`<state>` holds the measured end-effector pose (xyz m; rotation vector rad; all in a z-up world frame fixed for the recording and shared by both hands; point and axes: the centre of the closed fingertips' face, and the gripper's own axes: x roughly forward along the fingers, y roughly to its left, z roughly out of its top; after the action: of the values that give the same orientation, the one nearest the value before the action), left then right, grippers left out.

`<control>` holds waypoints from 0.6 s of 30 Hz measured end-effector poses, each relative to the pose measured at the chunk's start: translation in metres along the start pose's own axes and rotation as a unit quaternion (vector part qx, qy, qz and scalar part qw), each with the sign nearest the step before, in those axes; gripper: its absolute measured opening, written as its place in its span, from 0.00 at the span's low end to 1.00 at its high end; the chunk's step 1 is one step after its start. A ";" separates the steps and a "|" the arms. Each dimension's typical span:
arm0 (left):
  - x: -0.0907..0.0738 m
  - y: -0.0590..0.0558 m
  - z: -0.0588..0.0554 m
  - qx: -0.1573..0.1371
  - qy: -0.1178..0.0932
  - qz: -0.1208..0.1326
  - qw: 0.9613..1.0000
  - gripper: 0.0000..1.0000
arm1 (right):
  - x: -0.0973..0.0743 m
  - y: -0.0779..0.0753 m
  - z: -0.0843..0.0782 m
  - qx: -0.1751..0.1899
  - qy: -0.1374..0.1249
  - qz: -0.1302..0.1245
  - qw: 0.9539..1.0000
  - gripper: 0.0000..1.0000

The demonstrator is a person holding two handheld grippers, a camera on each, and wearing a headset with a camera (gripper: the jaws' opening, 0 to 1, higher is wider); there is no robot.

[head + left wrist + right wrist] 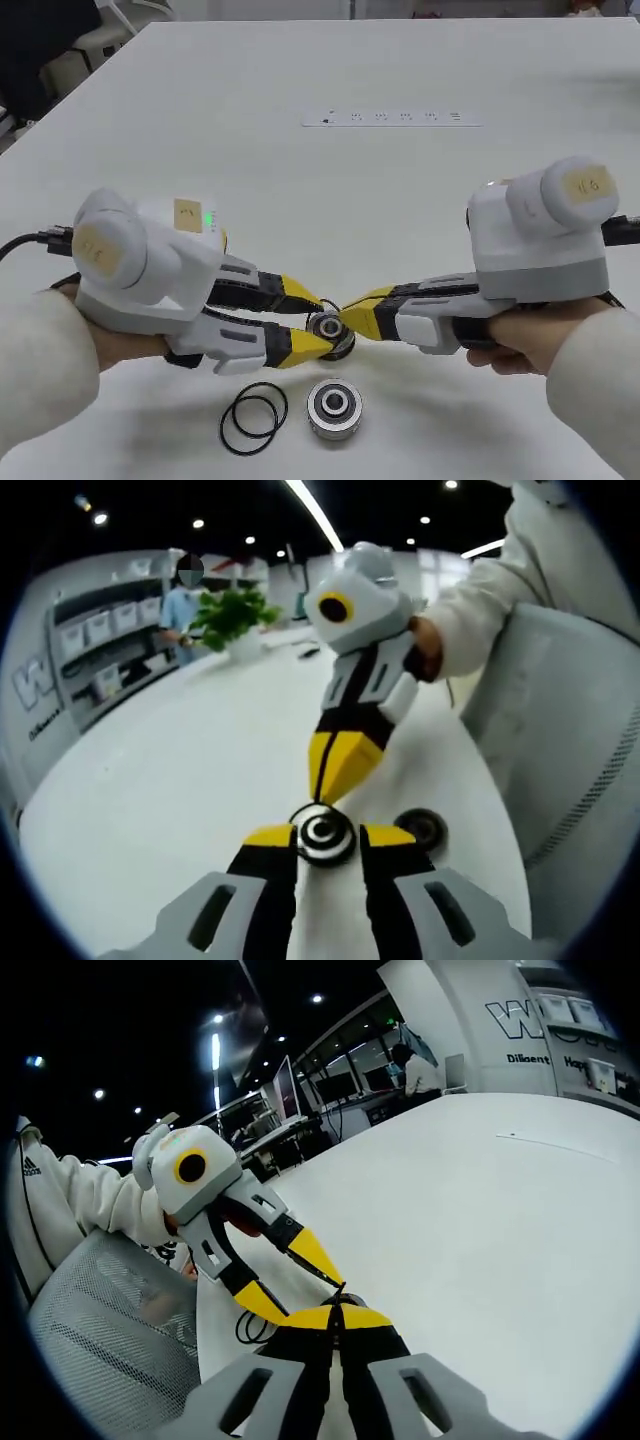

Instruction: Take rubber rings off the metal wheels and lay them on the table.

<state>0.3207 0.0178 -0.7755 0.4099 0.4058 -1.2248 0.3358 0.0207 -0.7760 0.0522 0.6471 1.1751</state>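
Head view: gripper stickers unreadable. The left gripper [318, 322] clamps a metal wheel [330, 329], with the right gripper [347, 320] pinched tight at its rim — two rubber rings [254, 412] lie on the table [400, 200]. Left gripper view: the wheel sits between half-open jaws. Right gripper view: wall lettering [535, 1058] reads "Diligent" — own tips pressed together.

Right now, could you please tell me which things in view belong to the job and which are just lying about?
Job in hand: held metal wheel, clamped in the left gripper; right gripper, shut at it; second metal wheel; two loose rubber rings on the table.
Lying about: power strip; potted plant.
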 end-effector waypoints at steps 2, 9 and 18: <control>-0.006 0.001 0.007 0.003 -0.012 0.005 1.000 0.34 | -0.001 -0.001 0.001 -0.001 -0.001 -0.002 1.000 0.00; -0.031 0.013 0.020 -0.018 -0.041 0.025 0.999 0.49 | -0.003 0.000 0.004 0.002 -0.007 -0.001 1.000 0.00; -0.052 0.016 0.025 -0.030 -0.053 0.047 0.997 0.63 | -0.005 0.007 0.012 0.002 -0.018 0.006 1.000 0.00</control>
<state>0.3230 0.0523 -0.7264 0.3077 0.3286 -1.1344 0.3346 0.0230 -0.7610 0.0809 0.6170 1.1828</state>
